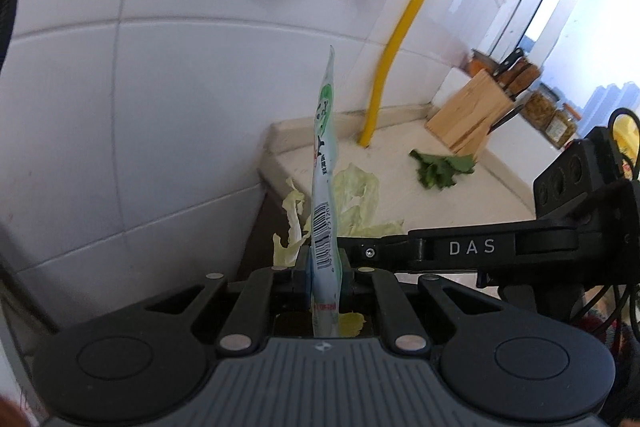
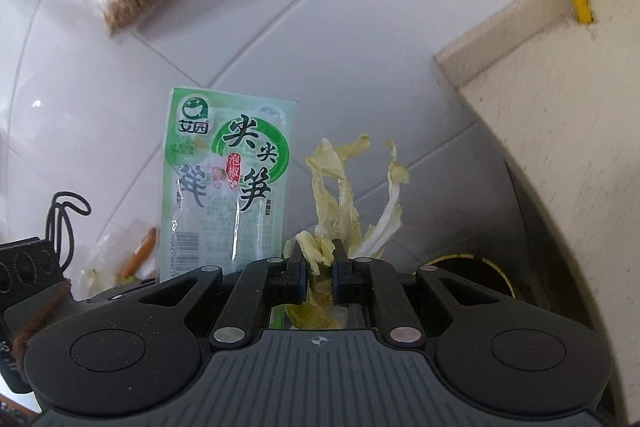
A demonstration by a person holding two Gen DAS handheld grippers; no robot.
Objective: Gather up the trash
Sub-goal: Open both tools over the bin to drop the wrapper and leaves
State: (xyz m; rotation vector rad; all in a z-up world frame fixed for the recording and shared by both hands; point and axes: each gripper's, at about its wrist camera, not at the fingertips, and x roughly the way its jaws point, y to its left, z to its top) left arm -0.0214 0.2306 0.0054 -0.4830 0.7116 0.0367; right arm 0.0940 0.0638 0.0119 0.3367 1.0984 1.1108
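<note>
The snack packet point(image 1: 325, 187), a flat green-and-white wrapper, stands upright with its long axis along the fingers of the left gripper point(image 1: 324, 269), which are closed on its lower, barcode end so that its free end points up and away toward the tiled wall point(image 1: 160, 87); the left wrist view shows it edge-on, the right wrist view shows its printed face point(image 2: 226, 183). Just beside it, the right gripper point(image 2: 319, 259) has its fingers pinched nearly shut on a wilted cabbage leaf point(image 2: 352, 195), whose pale strips likewise rise upward from the grip. Both pieces are thus held off the counter point(image 1: 392, 195), side by side and close together, the packet to the left of the leaf. More cabbage scraps point(image 1: 360, 199) and a dark green leaf point(image 1: 440, 169) lie on the counter beyond, nearer the right gripper in judgement. A knife block point(image 1: 468, 115) and a yellow pipe point(image 1: 400, 39) stand farther back. No bin can be identified with confidence in either view.
</note>
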